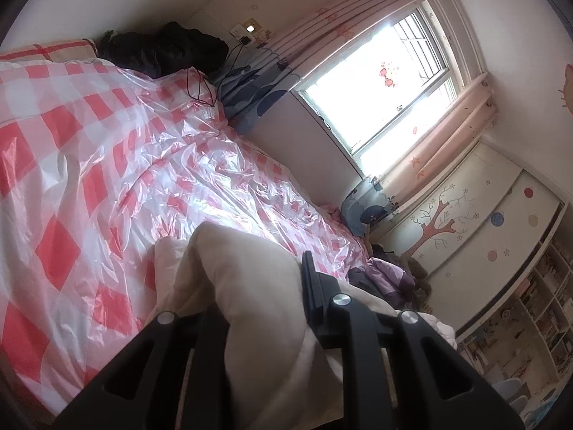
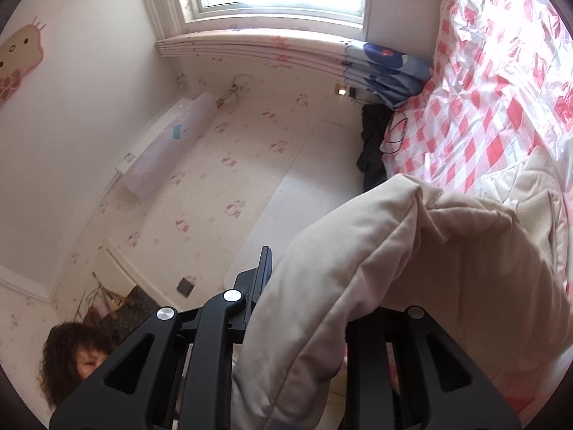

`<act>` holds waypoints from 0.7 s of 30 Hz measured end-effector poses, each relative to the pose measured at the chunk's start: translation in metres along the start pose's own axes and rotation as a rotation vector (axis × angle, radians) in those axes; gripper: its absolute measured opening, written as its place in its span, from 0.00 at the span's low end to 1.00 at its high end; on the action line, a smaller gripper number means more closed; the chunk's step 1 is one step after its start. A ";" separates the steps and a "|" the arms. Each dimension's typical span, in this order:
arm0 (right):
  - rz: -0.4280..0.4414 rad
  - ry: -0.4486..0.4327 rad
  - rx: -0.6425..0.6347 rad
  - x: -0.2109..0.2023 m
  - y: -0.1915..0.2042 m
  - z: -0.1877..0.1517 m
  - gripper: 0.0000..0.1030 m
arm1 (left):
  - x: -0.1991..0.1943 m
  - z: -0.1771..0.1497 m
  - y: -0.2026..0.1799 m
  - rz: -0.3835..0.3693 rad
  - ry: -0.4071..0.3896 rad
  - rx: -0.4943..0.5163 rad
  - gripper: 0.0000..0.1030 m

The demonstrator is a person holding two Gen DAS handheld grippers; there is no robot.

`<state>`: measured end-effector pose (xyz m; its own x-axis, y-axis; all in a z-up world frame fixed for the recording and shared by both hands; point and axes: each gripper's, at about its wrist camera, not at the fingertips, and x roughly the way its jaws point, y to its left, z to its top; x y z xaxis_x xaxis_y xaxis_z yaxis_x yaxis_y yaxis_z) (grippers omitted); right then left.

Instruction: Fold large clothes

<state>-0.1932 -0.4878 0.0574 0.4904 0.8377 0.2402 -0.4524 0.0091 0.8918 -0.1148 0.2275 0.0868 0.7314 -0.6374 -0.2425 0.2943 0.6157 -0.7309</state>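
A large cream padded garment (image 1: 247, 279) bulges up between the fingers of my left gripper (image 1: 258, 286), which is shut on it and holds it above the bed (image 1: 107, 150). Only the right finger (image 1: 311, 286) shows; the cloth hides the other. In the right wrist view my right gripper (image 2: 322, 279) is shut on another part of the same cream garment (image 2: 394, 258), lifted beside the bed. Its left finger (image 2: 263, 276) shows; the right one is covered by cloth. The rest of the garment (image 2: 537, 193) trails onto the bed.
The bed carries a red-and-white check cover under clear plastic sheet (image 2: 501, 89). Dark clothes (image 1: 164, 50) and a black cable (image 1: 200, 89) lie at its head. A window (image 1: 386, 82), a wardrobe (image 1: 476, 215), purple clothes (image 1: 386, 276) and a person's head (image 2: 78, 358) are around.
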 end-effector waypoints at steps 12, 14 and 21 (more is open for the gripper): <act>-0.172 -0.045 0.095 0.043 -0.075 0.057 0.20 | 0.083 0.025 0.050 0.113 0.032 -0.104 0.16; -0.202 -0.054 0.117 0.048 -0.092 0.062 0.20 | 0.097 0.026 0.059 0.138 0.041 -0.113 0.16; -0.306 -0.055 0.163 0.067 -0.146 0.079 0.20 | 0.137 0.027 0.094 0.235 0.067 -0.156 0.16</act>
<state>-0.0353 -0.4767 -0.0265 0.6261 0.7791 -0.0312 -0.1556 0.1640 0.9741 0.0299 0.2104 0.0021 0.7247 -0.5176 -0.4548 0.0189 0.6748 -0.7378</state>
